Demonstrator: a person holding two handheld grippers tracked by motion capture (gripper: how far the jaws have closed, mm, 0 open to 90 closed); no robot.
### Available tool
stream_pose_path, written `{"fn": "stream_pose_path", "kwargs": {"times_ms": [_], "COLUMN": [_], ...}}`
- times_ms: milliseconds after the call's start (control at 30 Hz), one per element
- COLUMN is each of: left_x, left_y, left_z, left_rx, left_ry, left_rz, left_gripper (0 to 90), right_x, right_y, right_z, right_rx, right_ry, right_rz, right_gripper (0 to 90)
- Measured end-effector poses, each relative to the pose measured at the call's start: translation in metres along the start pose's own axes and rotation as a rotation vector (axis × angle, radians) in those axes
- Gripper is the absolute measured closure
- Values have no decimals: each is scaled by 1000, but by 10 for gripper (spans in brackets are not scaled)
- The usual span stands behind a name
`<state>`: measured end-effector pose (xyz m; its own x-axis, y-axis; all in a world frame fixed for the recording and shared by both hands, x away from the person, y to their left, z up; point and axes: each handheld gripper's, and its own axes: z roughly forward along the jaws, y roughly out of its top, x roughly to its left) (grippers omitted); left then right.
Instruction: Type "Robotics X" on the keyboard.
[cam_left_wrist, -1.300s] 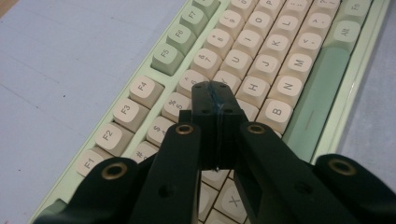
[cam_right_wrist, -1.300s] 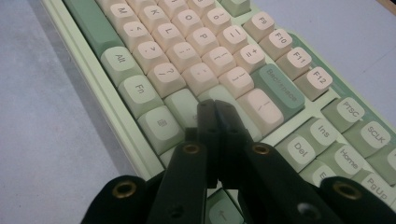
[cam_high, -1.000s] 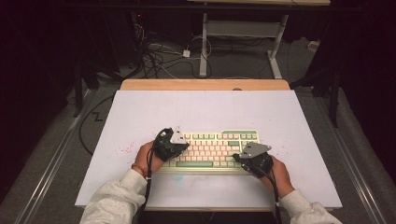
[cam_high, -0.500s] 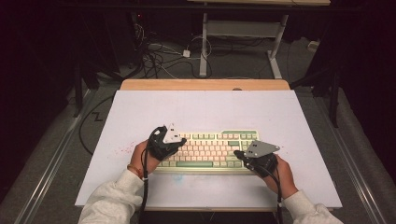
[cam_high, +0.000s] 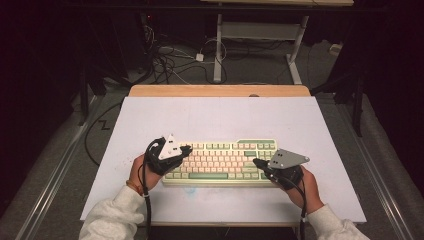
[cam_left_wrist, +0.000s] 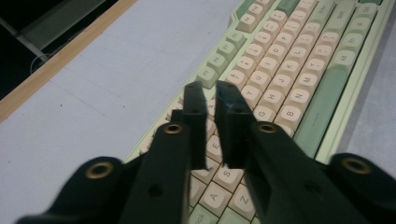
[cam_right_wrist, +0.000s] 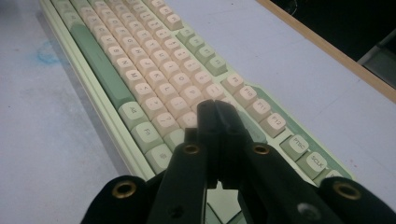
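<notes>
A pale green keyboard (cam_high: 222, 160) with cream keys lies across the near half of the white mat. My left gripper (cam_high: 187, 148) hovers over the keyboard's left end, tips pointing right. In the left gripper view its jaws (cam_left_wrist: 210, 88) have just been opening and stand a narrow gap apart above the letter keys (cam_left_wrist: 289, 60), with nothing between them. My right gripper (cam_high: 256, 162) hangs over the keyboard's right end, tips pointing left. In the right gripper view its jaws (cam_right_wrist: 215, 106) are pressed together over the right-hand keys (cam_right_wrist: 140, 60), empty.
The white mat (cam_high: 220, 120) covers a wooden table whose far edge (cam_high: 220, 90) shows bare. A faint blue smudge (cam_right_wrist: 46, 51) marks the mat in front of the keyboard. Cables (cam_high: 170, 55) and a desk frame (cam_high: 220, 45) stand on the floor beyond.
Both hands have drifted outward along the keyboard: the left gripper toward the left end, the right gripper toward the right end, each a little higher.
</notes>
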<state>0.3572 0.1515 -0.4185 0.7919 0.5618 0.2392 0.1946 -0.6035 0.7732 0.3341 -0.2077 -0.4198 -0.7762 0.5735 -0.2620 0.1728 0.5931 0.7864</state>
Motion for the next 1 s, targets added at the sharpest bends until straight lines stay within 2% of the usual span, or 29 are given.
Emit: {"fn": "stream_pose_path", "kwargs": {"times_ms": [67,100,133,200,233,267,300,333,367,500,533,633,1000], "left_x": [0,0,0,0,-2,-2,-3,-5,-5,-8,-9,-12,-18], "left_y": [-1,-3,-5,-10,-12,-12,-15,-20,-23,-32,-39,-49,-73], "left_z": [-1,-3,-4,-8,-9,-9,-11,-13,-14,-18,-20,-25,-41], "left_rx": [-8,-12,-22,-26,-34,-34,-43,-57,-63,-64,-56,-64,-50], "left_ry": [4,4,11,17,33,33,66,80,94,112,129,131,153], "left_rz": [1,0,3,0,2,2,2,-14,-23,-38,-46,-82,-119], "left_gripper": [669,669,576,478,440,361,361,278,258,225,225,225,224], "right_x": [0,0,-1,-1,-2,-2,-2,-3,-4,-4,-5,-5,-8], "right_y": [0,0,1,1,1,1,0,0,0,1,1,1,6], "right_z": [-1,-1,-2,-3,-3,-3,-3,-4,-4,-4,-4,-4,-3], "right_rx": [-3,-3,-7,-8,-10,-10,-9,-9,-11,-9,-10,-11,-18], "right_ry": [-2,-2,-1,0,1,1,-1,0,0,1,0,2,9], "right_rz": [2,2,5,5,6,6,9,13,13,11,12,15,19], "right_gripper": [900,900,900,900,900,900,900,900,900,900,900,900,900]}}
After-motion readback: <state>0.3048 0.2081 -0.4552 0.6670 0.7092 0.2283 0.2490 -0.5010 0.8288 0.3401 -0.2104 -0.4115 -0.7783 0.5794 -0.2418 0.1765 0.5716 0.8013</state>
